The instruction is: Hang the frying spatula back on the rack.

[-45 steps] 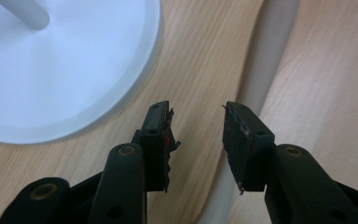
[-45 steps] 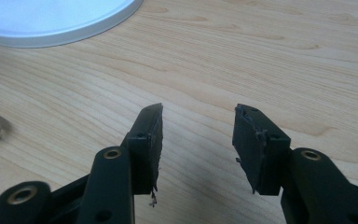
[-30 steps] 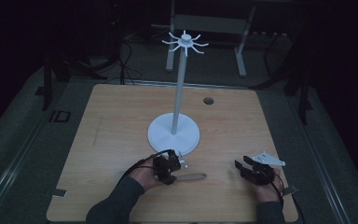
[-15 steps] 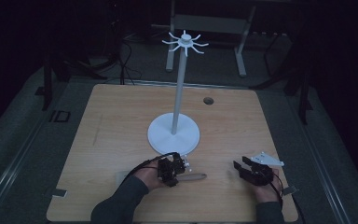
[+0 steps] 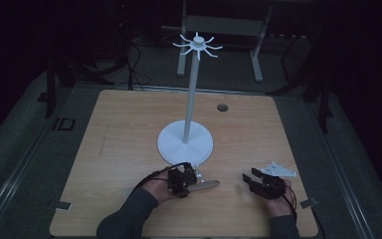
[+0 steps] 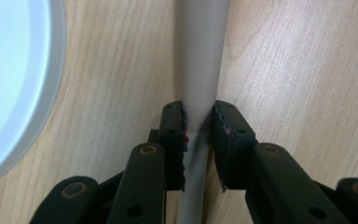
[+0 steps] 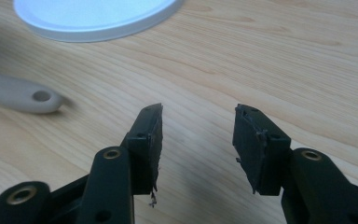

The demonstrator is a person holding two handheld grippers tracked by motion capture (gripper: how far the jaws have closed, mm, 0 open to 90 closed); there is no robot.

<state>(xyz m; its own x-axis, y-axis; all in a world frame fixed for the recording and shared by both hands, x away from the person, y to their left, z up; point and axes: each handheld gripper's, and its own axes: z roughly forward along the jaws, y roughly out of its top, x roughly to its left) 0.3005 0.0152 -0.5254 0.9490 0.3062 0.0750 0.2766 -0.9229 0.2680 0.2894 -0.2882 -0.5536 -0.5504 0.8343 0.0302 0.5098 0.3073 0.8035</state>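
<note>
Two claws, left claw (image 6: 198,122) clamping smooth grey handle (image 6: 200,56), right claw (image 7: 198,126) wide over woodgrain table (image 7: 284,70).

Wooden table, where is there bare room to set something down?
The wooden table is bare left of the white round stand base and behind it, around the dark hole. The front is crowded: left gripper on the beige handle, right gripper.

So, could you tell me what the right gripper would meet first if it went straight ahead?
Probably bare table: the right gripper, jaws open, points past the stand's white base, though depth is unclear.
</note>
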